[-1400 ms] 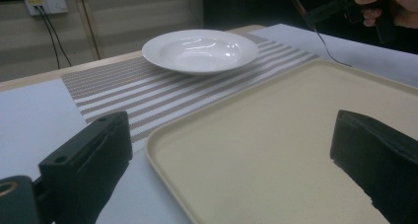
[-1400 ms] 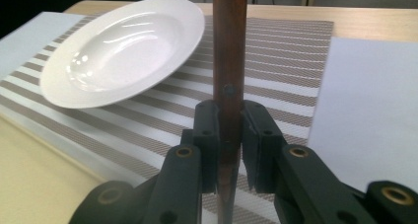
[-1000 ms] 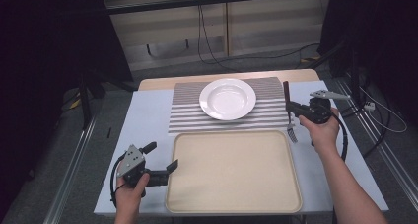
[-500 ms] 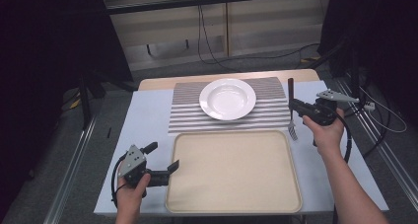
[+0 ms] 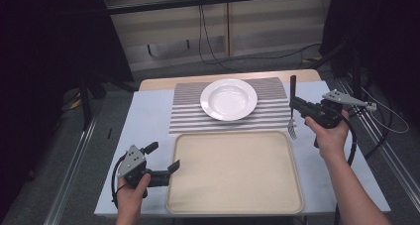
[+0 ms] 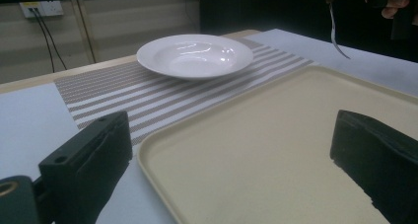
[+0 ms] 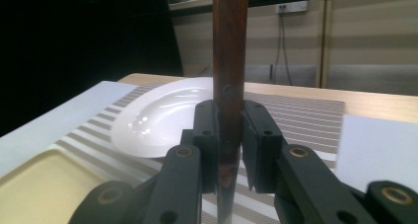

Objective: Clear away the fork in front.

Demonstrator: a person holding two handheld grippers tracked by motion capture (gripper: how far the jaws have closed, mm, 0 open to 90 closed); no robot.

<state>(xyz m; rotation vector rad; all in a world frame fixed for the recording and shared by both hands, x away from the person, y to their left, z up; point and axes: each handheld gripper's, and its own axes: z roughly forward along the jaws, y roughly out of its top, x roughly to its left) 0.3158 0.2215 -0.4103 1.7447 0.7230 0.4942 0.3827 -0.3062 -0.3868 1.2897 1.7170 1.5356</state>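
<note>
One fork (image 5: pixel 292 111) hangs upright in the right gripper (image 5: pixel 297 105), jaws clamped on its wooden handle, tines down just off the tray (image 5: pixel 233 205)'s far right corner. Plate (image 5: pixel 229 99) lies left of it, on the striped mat (nearer this hand, I judge). Left gripper (image 5: pixel 162 158) is spread empty at the tray's near left edge.

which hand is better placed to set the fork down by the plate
Right. The right hand-held gripper is already shut on the fork, holding it beside the plate. The left hand-held gripper is open at the near-left corner of the tray, far from both.
</note>
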